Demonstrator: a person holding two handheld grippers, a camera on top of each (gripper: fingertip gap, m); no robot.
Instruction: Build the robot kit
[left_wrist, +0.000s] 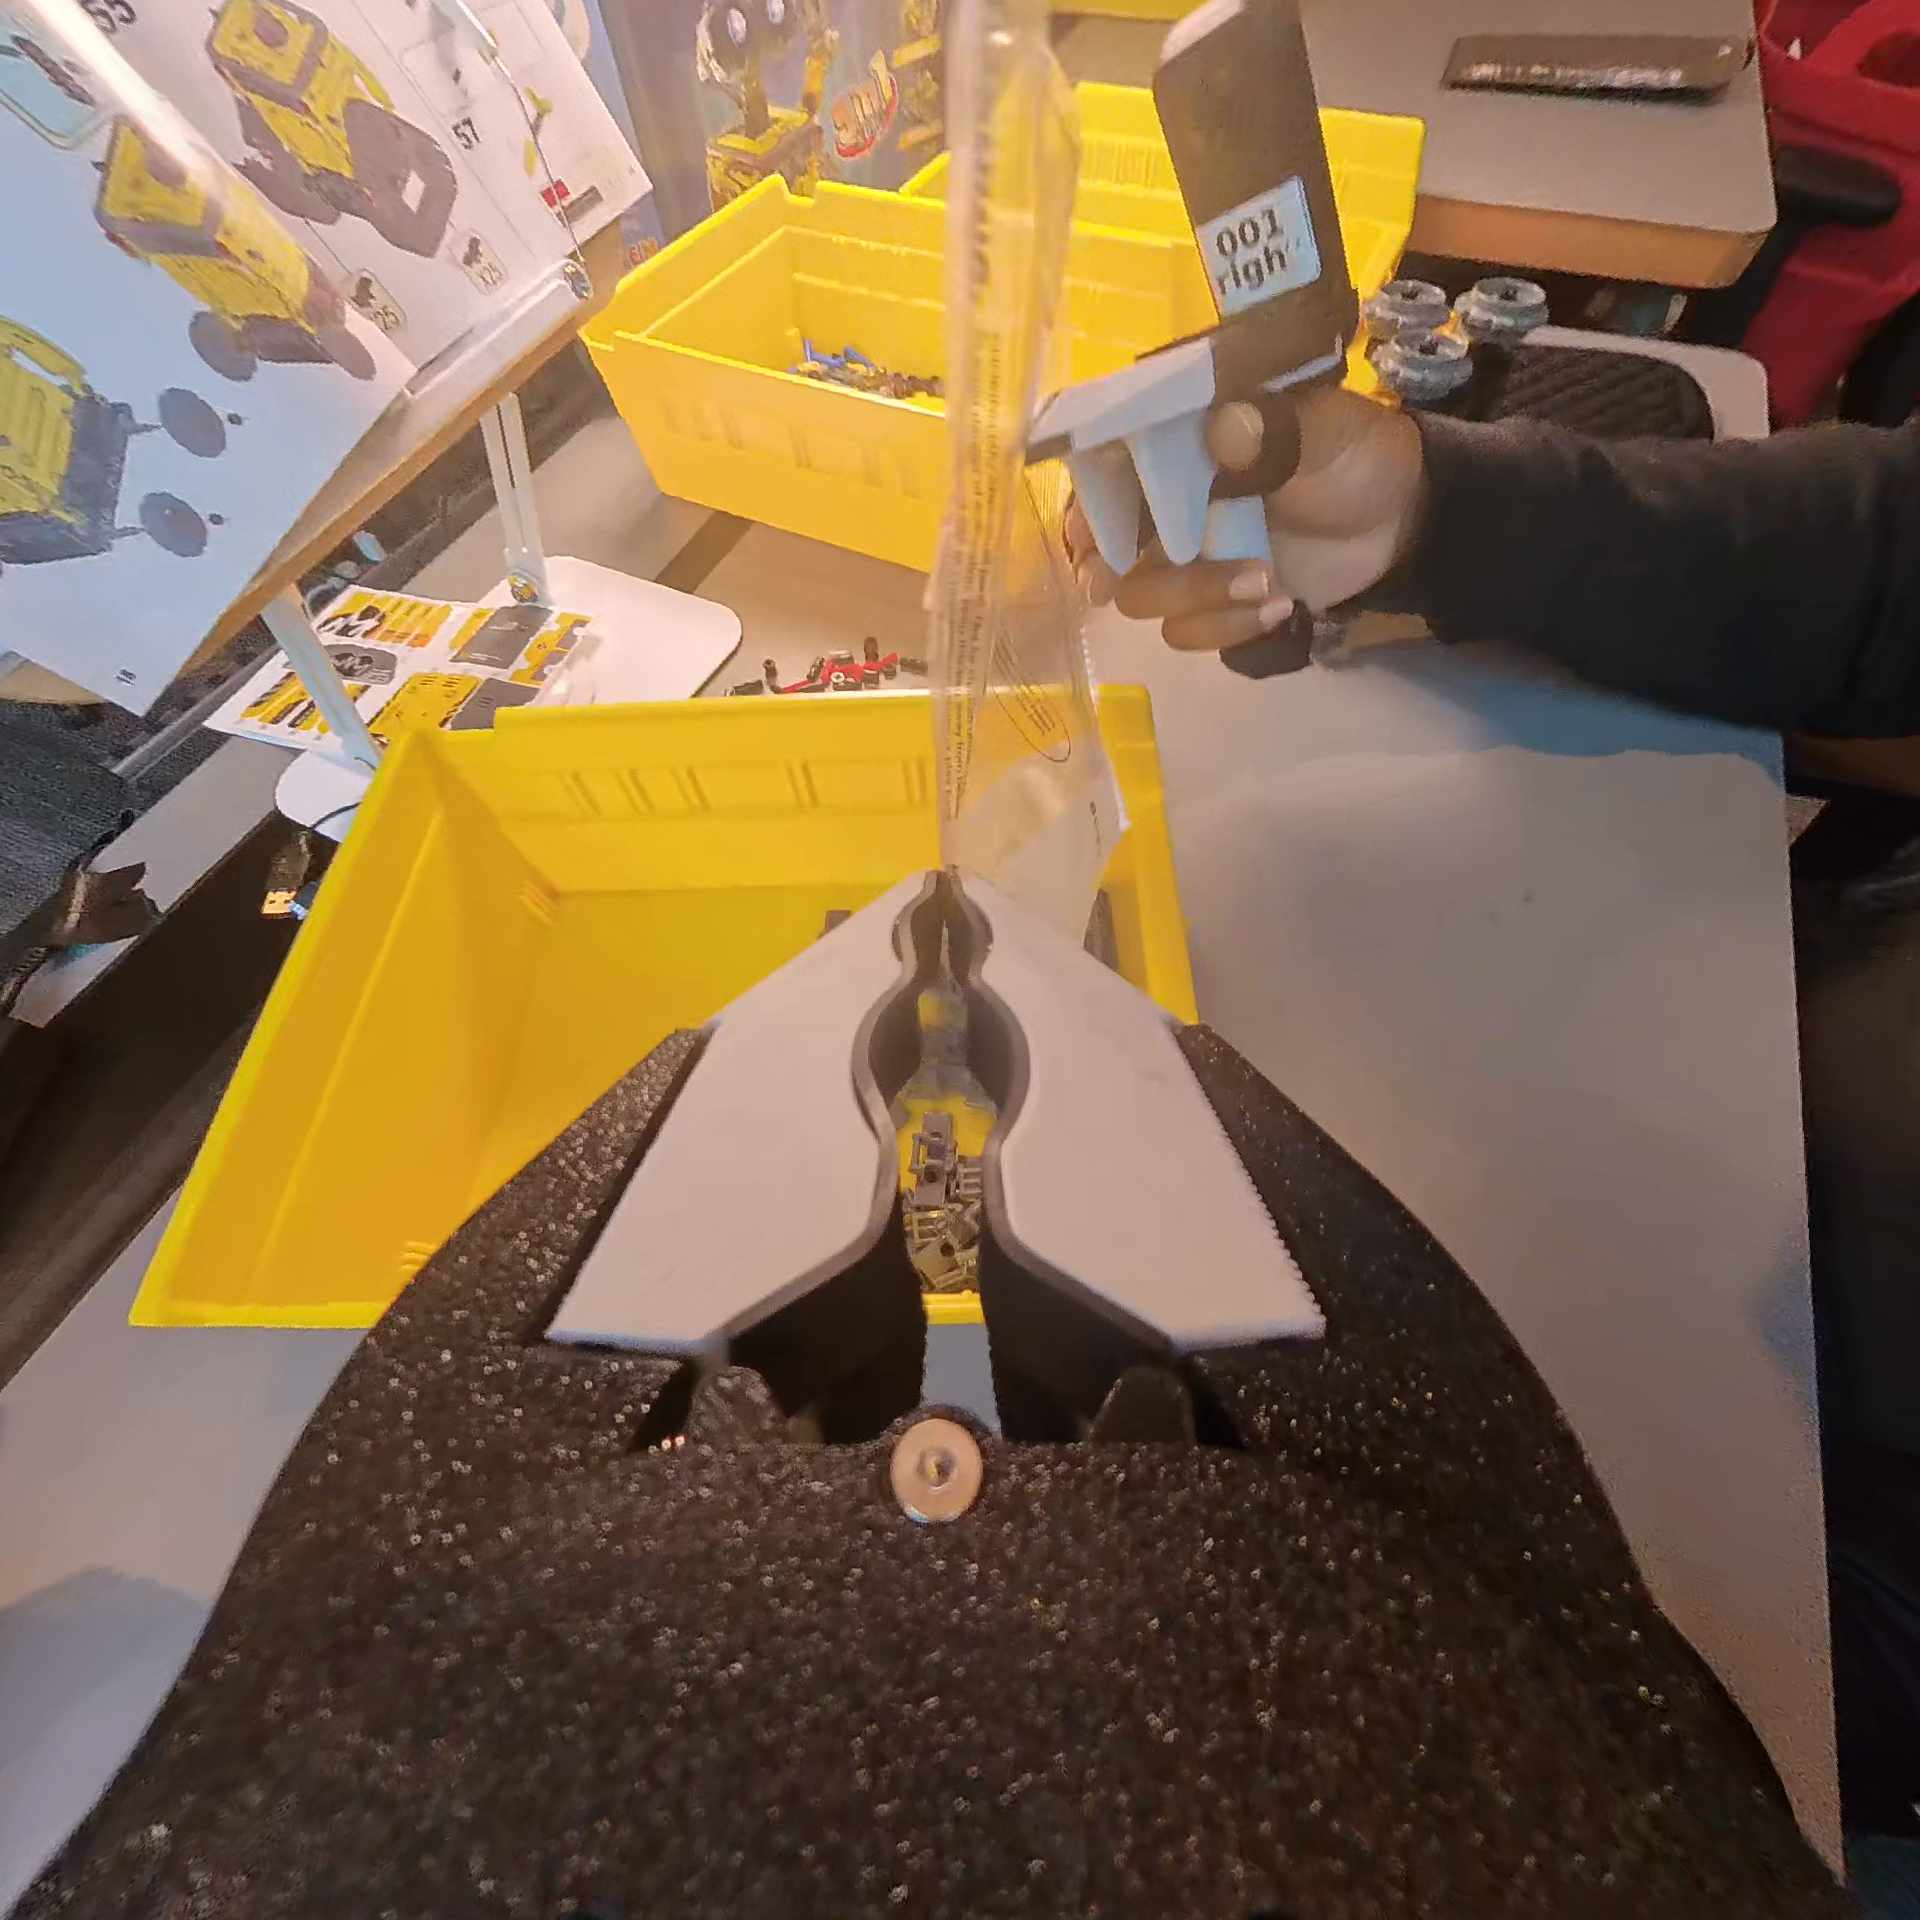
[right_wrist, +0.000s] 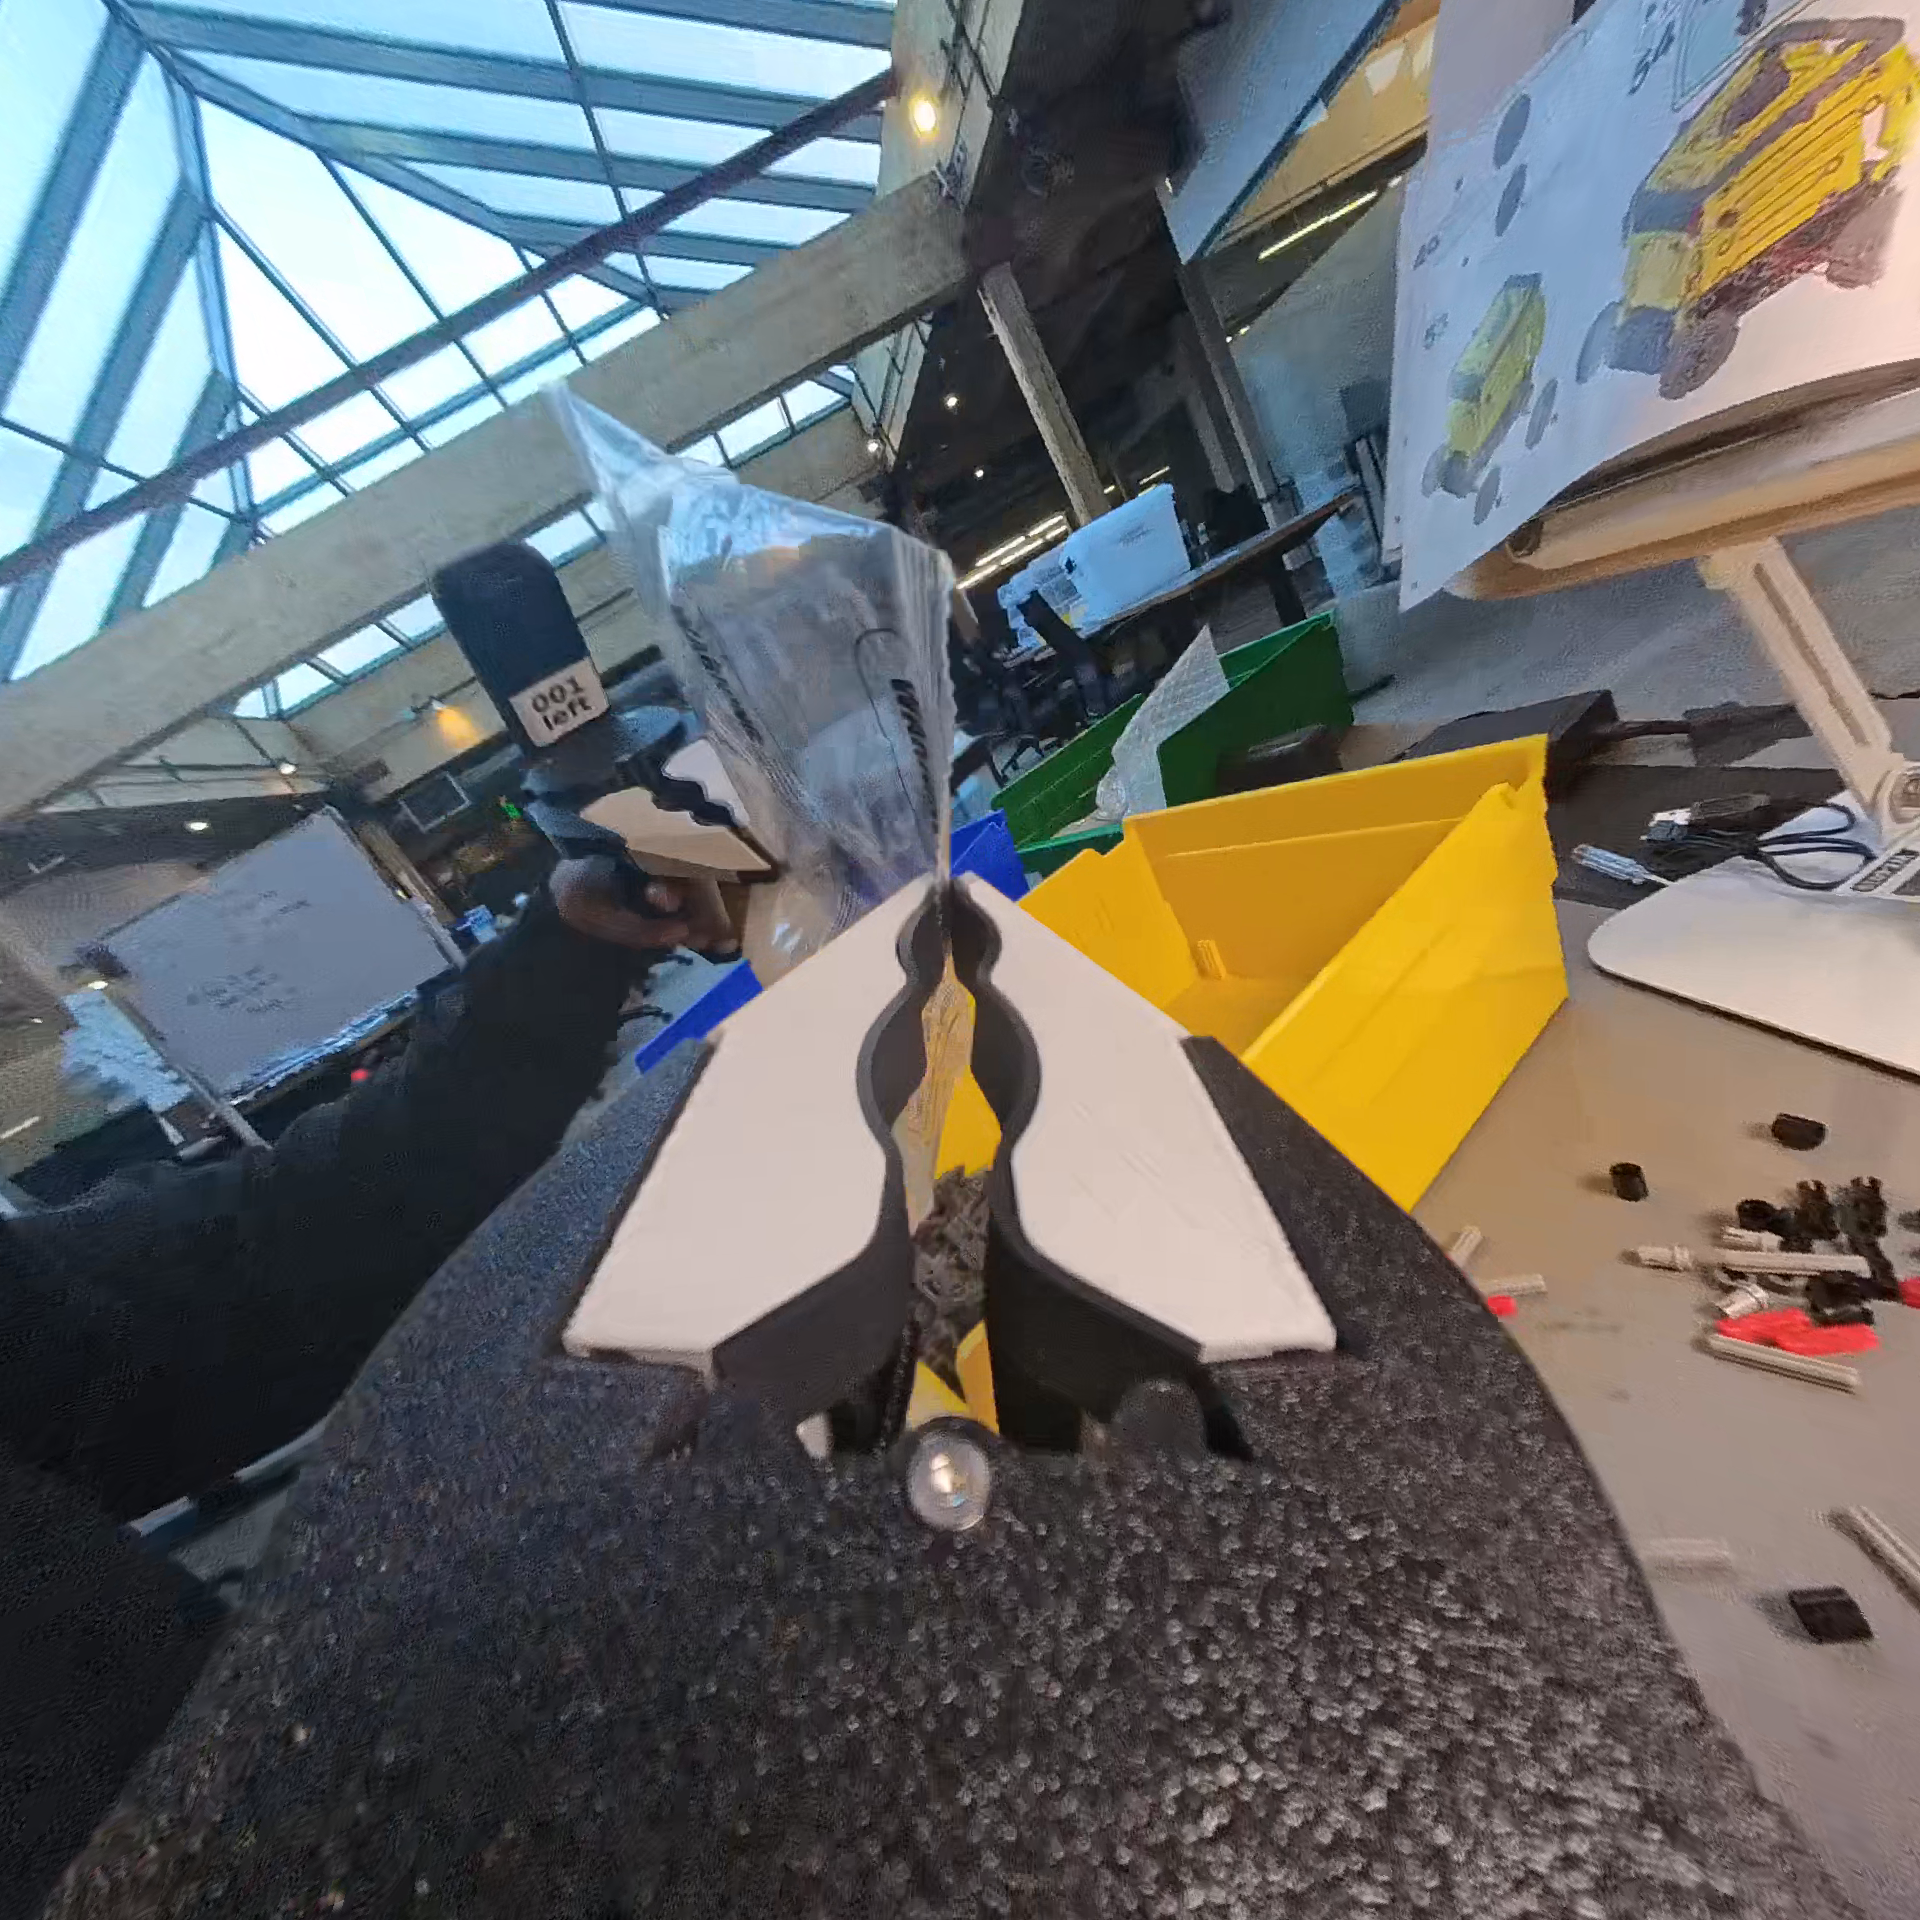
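We have the left tool (left_wrist: 948, 883) clamped on a clear plastic bag (left_wrist: 1013, 582) at frame centre, right tool (right_wrist: 951, 888) pinching it too, above the yellow bin (left_wrist: 436, 997) holding small grey parts (left_wrist: 940, 1216).

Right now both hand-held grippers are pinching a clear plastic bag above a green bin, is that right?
Not quite: the bin under the clear plastic bag is yellow, as the left wrist view shows. The left hand-held gripper and the right hand-held gripper do both pinch the bag.
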